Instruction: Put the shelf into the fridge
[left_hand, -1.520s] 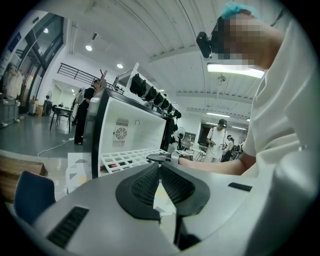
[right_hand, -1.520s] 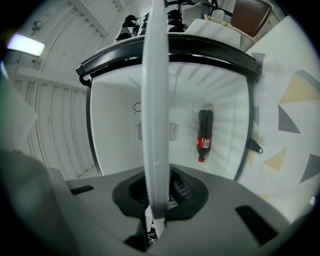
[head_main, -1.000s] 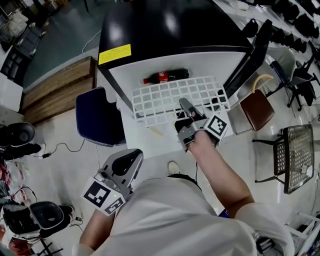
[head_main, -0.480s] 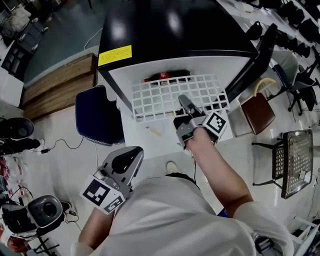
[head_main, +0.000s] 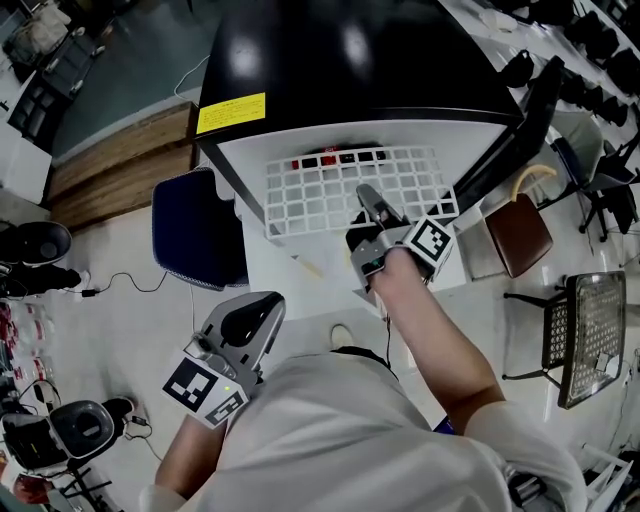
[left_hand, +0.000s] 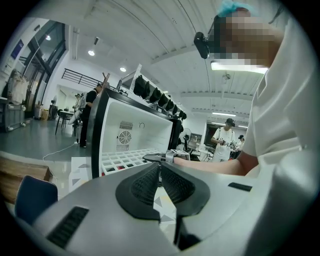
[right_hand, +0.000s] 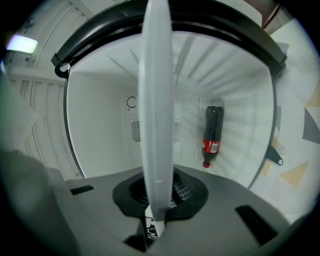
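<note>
The fridge (head_main: 340, 60) has a glossy black top and a smooth white plastic lining. The shelf (head_main: 320, 195) is a matt white grid. The bottle (right_hand: 212, 131) is shiny plastic. At the left lie bare wood planks (head_main: 115, 175).

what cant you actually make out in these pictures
- Head view: the shelf covers the cola bottle; only bits show through the grid.
- Head view: the black top of the fridge hides its interior and any side rails.
- Head view: the right gripper has its lower finger under the shelf.
- Right gripper view: the edge-on shelf blocks the middle of the back wall.
</note>
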